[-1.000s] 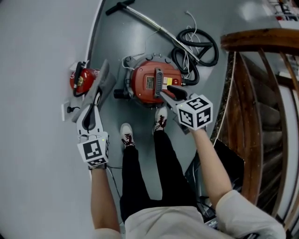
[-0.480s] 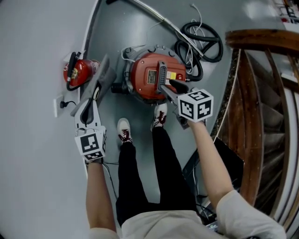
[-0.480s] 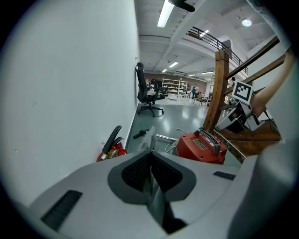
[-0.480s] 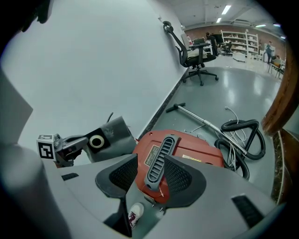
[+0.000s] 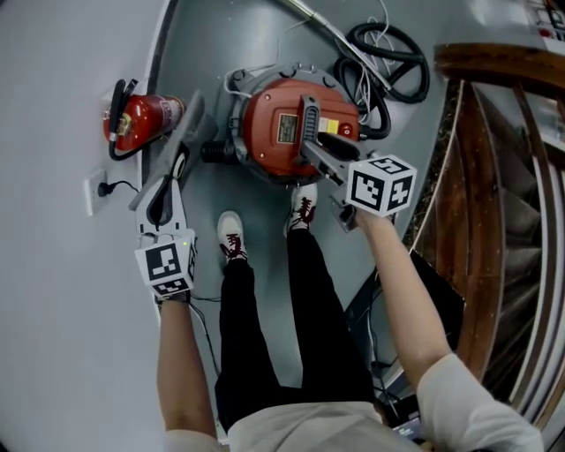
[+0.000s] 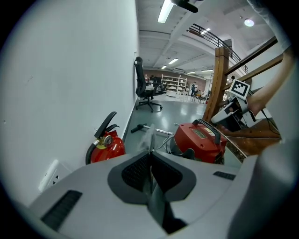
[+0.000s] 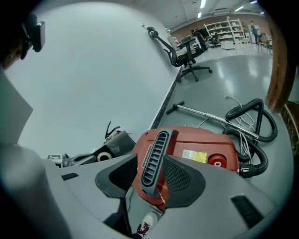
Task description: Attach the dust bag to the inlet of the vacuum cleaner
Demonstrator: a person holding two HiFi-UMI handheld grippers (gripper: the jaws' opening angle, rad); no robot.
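The red vacuum cleaner (image 5: 281, 132) stands on the floor, its black inlet (image 5: 212, 152) pointing left. My left gripper (image 5: 169, 177) is shut on the flat grey dust bag (image 5: 192, 131), which hangs left of the inlet, apart from it. In the left gripper view the bag's thin edge (image 6: 150, 140) is pinched between the pads, with the vacuum cleaner (image 6: 201, 140) beyond. My right gripper (image 5: 320, 152) is over the vacuum's black handle (image 5: 308, 124). Its jaws have just been opening. The handle (image 7: 155, 156) shows in the gap of the right gripper (image 7: 150, 176), and the pads do not press on it.
A red fire extinguisher (image 5: 139, 119) lies by the wall, near a wall socket (image 5: 95, 190). The black hose (image 5: 388, 53) and metal wand (image 5: 318, 19) lie behind the vacuum. A wooden stair railing (image 5: 494, 177) stands at the right. The person's feet (image 5: 231, 237) are just before the vacuum.
Both grippers have sunk toward the vacuum, and the right one has rolled. The dust bag stays pinched in the left gripper and now sits closer to the inlet.
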